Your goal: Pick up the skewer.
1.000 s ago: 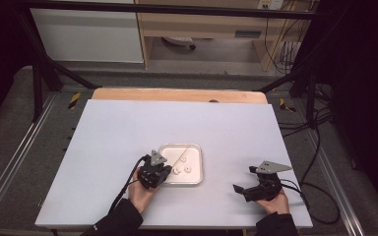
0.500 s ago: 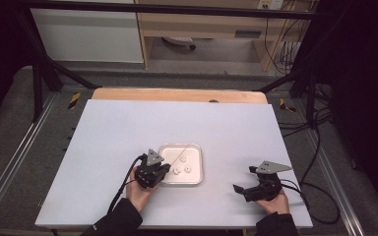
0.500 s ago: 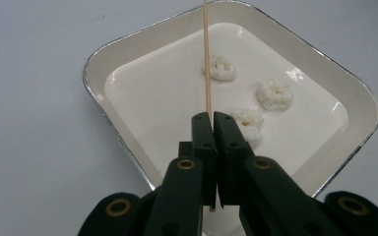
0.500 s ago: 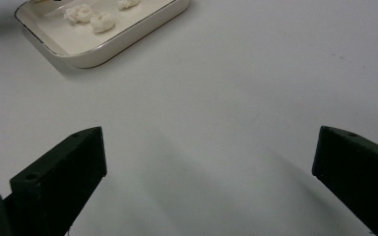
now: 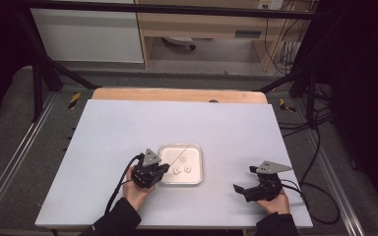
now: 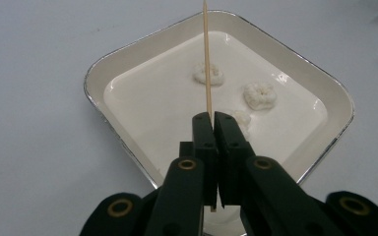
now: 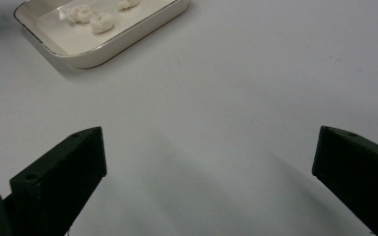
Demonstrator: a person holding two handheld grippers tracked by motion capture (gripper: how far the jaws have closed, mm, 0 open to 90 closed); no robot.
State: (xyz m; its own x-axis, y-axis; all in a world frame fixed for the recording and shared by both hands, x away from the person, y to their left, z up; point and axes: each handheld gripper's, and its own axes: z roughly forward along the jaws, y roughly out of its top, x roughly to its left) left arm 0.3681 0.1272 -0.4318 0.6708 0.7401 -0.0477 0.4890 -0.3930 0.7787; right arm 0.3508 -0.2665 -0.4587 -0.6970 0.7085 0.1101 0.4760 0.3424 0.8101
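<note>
A white rectangular tray [image 5: 195,177] sits near the table's front, with three small white puffy pieces [image 5: 177,170] in it. My left gripper [image 5: 163,168] is at the tray's left edge, shut on a thin wooden skewer [image 5: 177,156]. In the left gripper view the skewer [image 6: 206,64] rises from the closed left gripper [image 6: 212,118] over the tray [image 6: 128,54], crossing one of the pieces [image 6: 216,76]. My right gripper [image 5: 244,178] rests on the table to the right of the tray, open and holding nothing. In the right gripper view, bare table lies in front of the right gripper [image 7: 209,157].
The light table top [image 5: 128,128] stretches wide behind and beside the tray. A wooden strip [image 5: 177,95] runs along its far edge. Cables trail from both grippers toward the front and right. In the right gripper view the tray [image 7: 128,44] lies at the upper left.
My left gripper has shifted a little to the left along the tray's edge with the skewer still in it. The right gripper has not moved.
</note>
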